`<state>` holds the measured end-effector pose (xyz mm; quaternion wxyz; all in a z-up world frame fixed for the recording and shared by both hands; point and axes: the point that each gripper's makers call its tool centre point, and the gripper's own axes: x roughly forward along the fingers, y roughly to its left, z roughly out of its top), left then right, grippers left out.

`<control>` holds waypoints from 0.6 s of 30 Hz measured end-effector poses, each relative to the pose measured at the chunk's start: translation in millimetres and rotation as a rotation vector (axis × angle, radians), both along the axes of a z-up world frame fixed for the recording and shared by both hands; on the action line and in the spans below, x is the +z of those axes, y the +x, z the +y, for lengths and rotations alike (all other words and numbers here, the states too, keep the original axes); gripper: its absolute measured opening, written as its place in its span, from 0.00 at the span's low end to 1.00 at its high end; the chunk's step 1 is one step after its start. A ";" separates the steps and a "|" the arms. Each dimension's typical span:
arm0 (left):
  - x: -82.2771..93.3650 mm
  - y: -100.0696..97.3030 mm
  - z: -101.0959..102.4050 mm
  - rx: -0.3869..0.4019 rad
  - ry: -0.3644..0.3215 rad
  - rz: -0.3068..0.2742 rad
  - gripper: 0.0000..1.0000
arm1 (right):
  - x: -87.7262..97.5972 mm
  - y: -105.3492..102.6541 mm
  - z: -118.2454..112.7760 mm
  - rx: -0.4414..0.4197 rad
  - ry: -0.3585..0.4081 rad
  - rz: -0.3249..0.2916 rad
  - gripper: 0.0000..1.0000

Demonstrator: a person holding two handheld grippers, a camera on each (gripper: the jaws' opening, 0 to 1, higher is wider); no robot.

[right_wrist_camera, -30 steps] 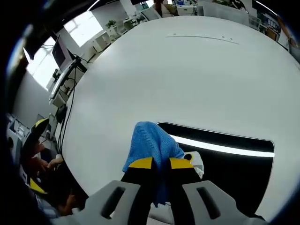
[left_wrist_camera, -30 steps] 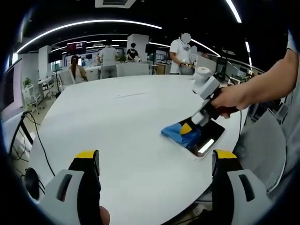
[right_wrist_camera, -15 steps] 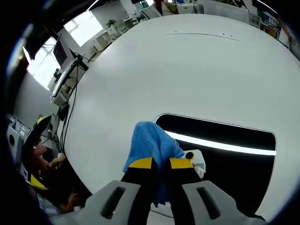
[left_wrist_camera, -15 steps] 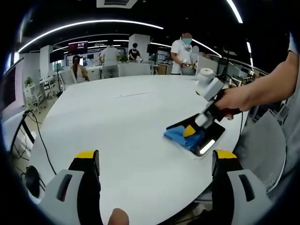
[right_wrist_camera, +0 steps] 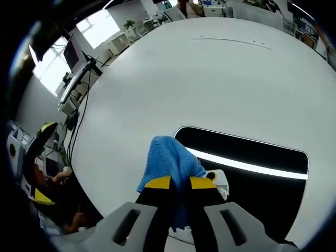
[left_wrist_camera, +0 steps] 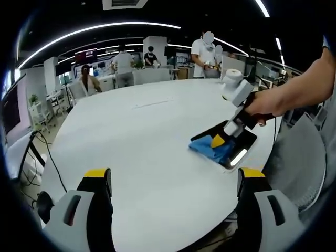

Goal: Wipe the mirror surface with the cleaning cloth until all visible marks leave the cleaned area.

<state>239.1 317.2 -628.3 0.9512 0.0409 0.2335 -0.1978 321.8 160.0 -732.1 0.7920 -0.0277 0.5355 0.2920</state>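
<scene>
I judge the wipe as under way and unfinished: my right gripper (right_wrist_camera: 179, 184), clamped on the blue cleaning cloth (right_wrist_camera: 170, 160), presses it onto one end of the mirror (right_wrist_camera: 262, 173), and most of the glass lies uncovered beyond it. The mirror lies flat near the edge of the white bench (right_wrist_camera: 210, 79), dark, reflecting a bright ceiling strip; I cannot make out marks. My left gripper (left_wrist_camera: 173, 181) hangs apart, empty, above the bench.
</scene>
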 end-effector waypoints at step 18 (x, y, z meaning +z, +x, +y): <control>4.3 6.1 -16.8 0.010 -0.032 -0.030 0.99 | -4.1 8.5 -34.0 -0.013 0.001 0.000 0.06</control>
